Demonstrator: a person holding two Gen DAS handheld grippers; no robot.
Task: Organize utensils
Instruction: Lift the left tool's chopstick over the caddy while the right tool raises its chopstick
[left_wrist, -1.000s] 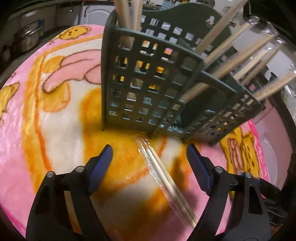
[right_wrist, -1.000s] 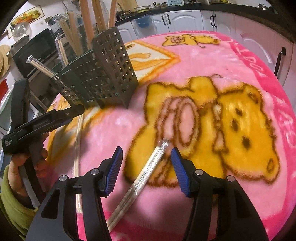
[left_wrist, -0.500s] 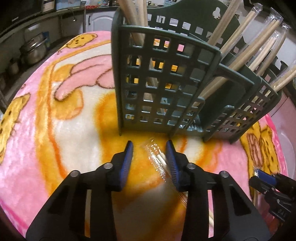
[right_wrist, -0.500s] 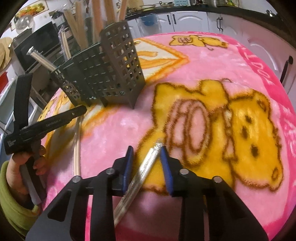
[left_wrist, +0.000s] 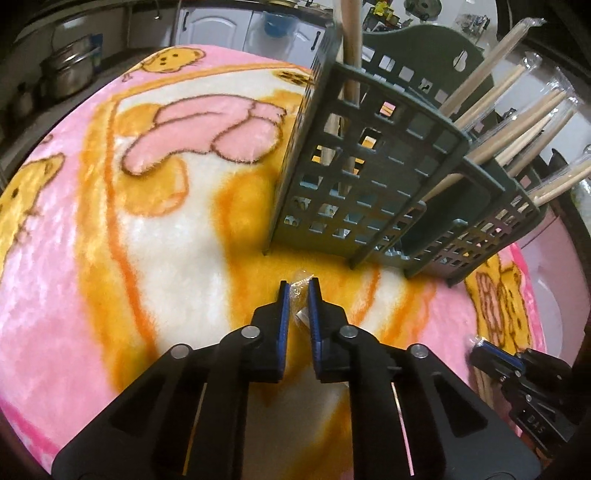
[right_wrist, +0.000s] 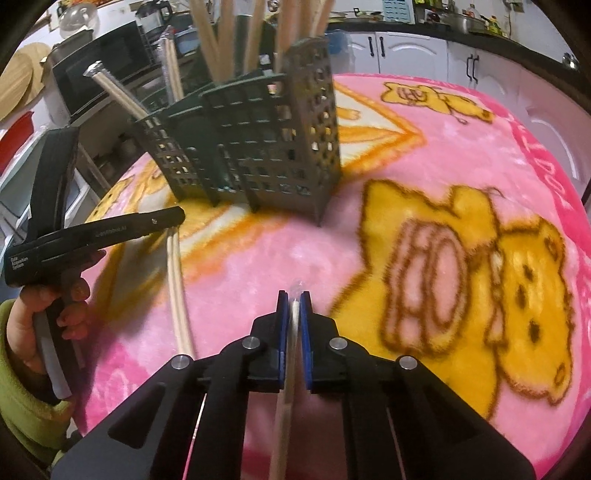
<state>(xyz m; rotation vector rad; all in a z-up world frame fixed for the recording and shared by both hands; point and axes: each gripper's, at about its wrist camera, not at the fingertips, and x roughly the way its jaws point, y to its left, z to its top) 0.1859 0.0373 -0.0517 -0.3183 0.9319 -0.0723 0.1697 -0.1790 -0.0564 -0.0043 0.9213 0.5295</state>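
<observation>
Both grippers had something in them when we looked. Our left gripper (left_wrist: 299, 291) was closing its blue pads on the crinkled end of a wrapped pair of chopsticks (left_wrist: 301, 295), which lay on the pink blanket (left_wrist: 110, 258) and ran back under the tool toward us. Our right gripper (right_wrist: 294, 301) was closing on a second wrapped pair (right_wrist: 291, 332), its clear tip poking just past the fingertips.

Just ahead of the left tool stood the dark green utensil caddy (left_wrist: 369, 177); from the right tool it sat ahead and to the left. It already held many chopsticks (left_wrist: 517, 122), some wrapped, leaning out of its compartments. We judged the sorting well along, with these two pairs left to lift and drop in; we saw no other loose utensils on the blanket.

Both tools angled downward at the blanket. In the right view a hand (right_wrist: 55, 306) in a green sleeve gripped the left tool's handle, off to the left.
</observation>
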